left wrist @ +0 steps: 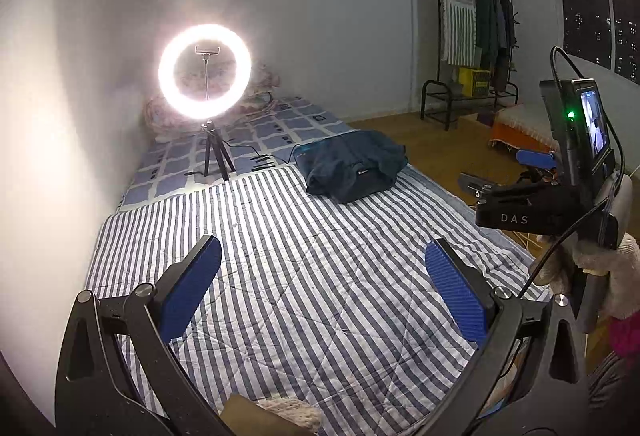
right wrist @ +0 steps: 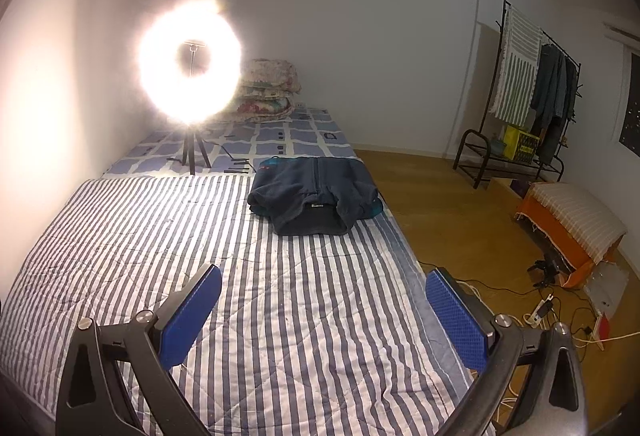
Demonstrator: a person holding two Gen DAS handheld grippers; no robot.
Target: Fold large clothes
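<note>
The left tool [left wrist: 323, 292] hangs above the striped quilt [left wrist: 304, 260], its 2 blue pads spread wide with nothing between them, angled forward and down toward the bed. The right tool [right wrist: 324, 312] hovers in the same attitude, pads also wide apart and empty; from the left wrist view its body shows at the right, level with the quilt's far edge. The folded dark navy fleece jacket [right wrist: 316, 195] lies at the far right end of the quilt, well apart from both tools. A lit ring light [left wrist: 205, 71] stands on its tripod beyond.
</note>
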